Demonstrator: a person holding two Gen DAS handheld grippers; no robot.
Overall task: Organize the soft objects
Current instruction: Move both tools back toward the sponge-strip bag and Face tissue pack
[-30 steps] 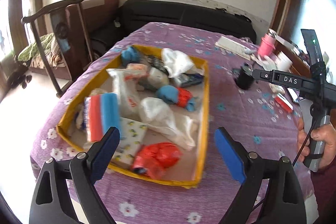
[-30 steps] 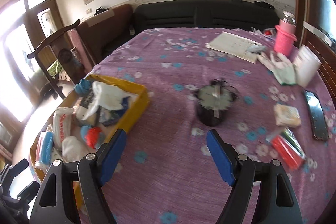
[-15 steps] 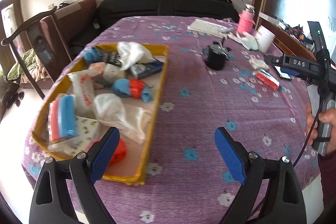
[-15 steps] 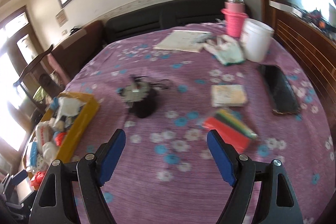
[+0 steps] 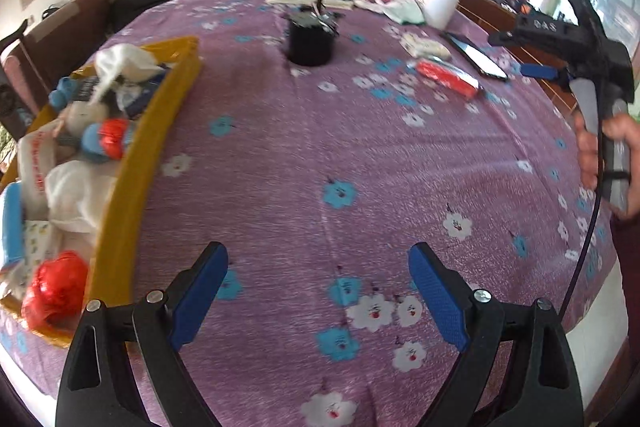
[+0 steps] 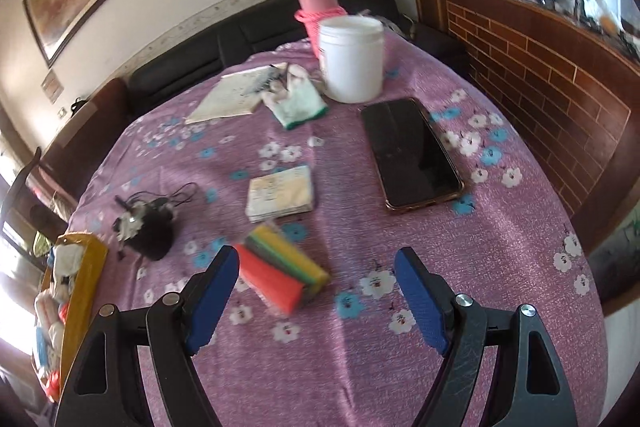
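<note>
A yellow tray (image 5: 132,163) on the left of the purple flowered table holds several soft things: white bags, a red-and-blue bundle (image 5: 106,143), a red bag (image 5: 54,291). A pack of coloured sponges (image 6: 280,273) lies just ahead of my right gripper (image 6: 316,291), which is open and empty; the pack also shows in the left wrist view (image 5: 446,77). A small tissue packet (image 6: 280,193) lies beyond it. My left gripper (image 5: 318,291) is open and empty over bare cloth, right of the tray. The right gripper (image 5: 560,39) shows at far right in the left wrist view.
A black cup with wires (image 6: 150,227) stands mid-table. A black phone (image 6: 412,155), a white tub (image 6: 352,59), a pink bottle (image 6: 318,5), a cloth glove (image 6: 300,103) and a notebook (image 6: 236,93) lie farther back. A wooden ledge (image 6: 540,75) borders the right.
Both grippers have swung to the right. The tray has slid to the left edge of both views. The sponge pack now sits close in front of the right gripper.
</note>
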